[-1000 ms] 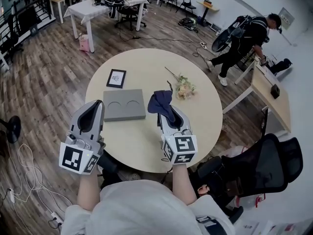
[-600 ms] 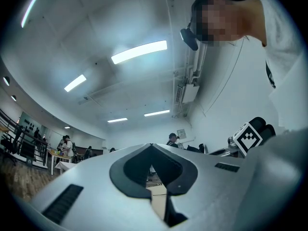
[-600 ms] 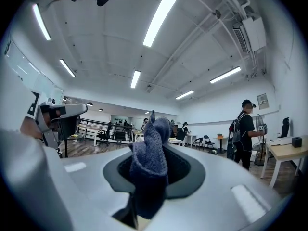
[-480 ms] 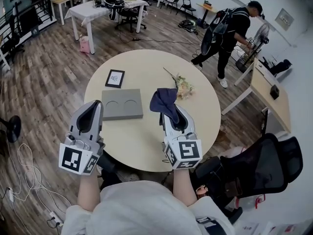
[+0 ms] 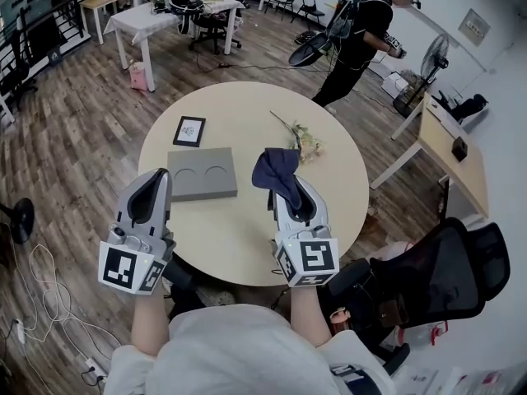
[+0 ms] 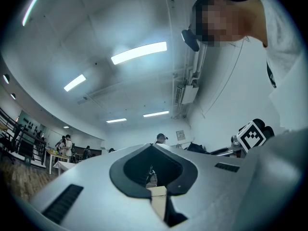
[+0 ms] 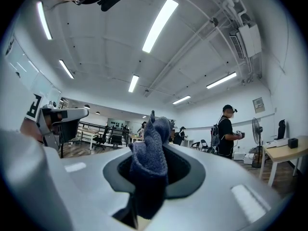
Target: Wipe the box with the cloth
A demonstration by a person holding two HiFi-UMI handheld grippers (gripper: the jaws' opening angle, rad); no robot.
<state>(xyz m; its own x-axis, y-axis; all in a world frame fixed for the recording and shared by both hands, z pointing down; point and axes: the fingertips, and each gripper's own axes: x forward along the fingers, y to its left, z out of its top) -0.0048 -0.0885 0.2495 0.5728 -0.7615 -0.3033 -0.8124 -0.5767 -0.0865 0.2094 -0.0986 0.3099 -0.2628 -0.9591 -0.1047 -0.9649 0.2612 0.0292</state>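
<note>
A flat grey box [image 5: 202, 174] with two round recesses lies on the round beige table [image 5: 247, 245], left of centre. My right gripper [image 5: 285, 184] is shut on a dark blue cloth [image 5: 275, 169], which bunches up from the jaws just right of the box and apart from it. In the right gripper view the cloth [image 7: 150, 148] stands up between the closed jaws of that gripper [image 7: 148, 177]. My left gripper [image 5: 158, 178] hangs over the table's near left edge, short of the box, shut with nothing in it. The left gripper view points at the ceiling, its gripper [image 6: 154, 179] closed.
A small black picture frame [image 5: 189, 130] and a dried flower sprig [image 5: 303, 143] lie beyond the box. A person with a backpack [image 5: 356, 31] stands at the back right. A black office chair [image 5: 445, 274] and a desk [image 5: 451, 153] are to the right.
The person in the background has walked from the right towards the back. Both grippers have hardly moved; the right one still holds the cloth.
</note>
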